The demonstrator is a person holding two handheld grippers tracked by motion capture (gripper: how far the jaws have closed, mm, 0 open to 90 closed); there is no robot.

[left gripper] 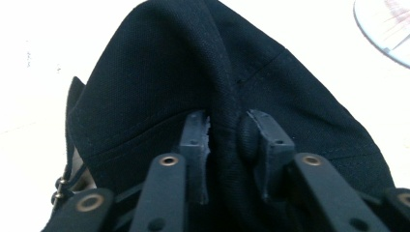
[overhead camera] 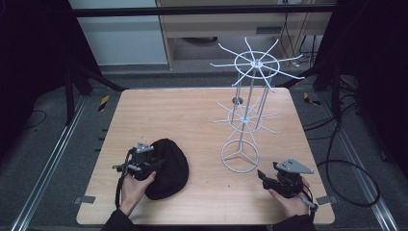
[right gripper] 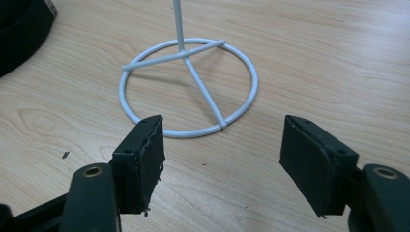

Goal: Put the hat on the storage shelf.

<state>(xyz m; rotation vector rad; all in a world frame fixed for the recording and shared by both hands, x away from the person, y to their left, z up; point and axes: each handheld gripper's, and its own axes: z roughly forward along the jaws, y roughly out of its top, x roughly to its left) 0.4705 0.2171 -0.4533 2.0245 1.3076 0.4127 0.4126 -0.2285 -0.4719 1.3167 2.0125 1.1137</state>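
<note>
A black cap (overhead camera: 168,167) lies on the wooden table (overhead camera: 192,115) at the front left. My left gripper (overhead camera: 153,164) is shut on the cap; in the left gripper view its pads (left gripper: 196,140) pinch a raised fold of the cap's crown (left gripper: 169,67) beside the top button (left gripper: 246,140). A white wire stand (overhead camera: 248,106) with two tiers of radiating hooks rises right of centre. My right gripper (overhead camera: 262,175) rests open near the front right; in the right gripper view its fingers (right gripper: 140,159) point at the stand's round base ring (right gripper: 188,87) with nothing between them.
Black frame posts and cables (overhead camera: 346,159) flank the table's right side. Metal rails (overhead camera: 48,163) run along the floor on the left. Bare wood stretches across the table's far left and middle. A corner of the cap (right gripper: 19,29) shows in the right gripper view.
</note>
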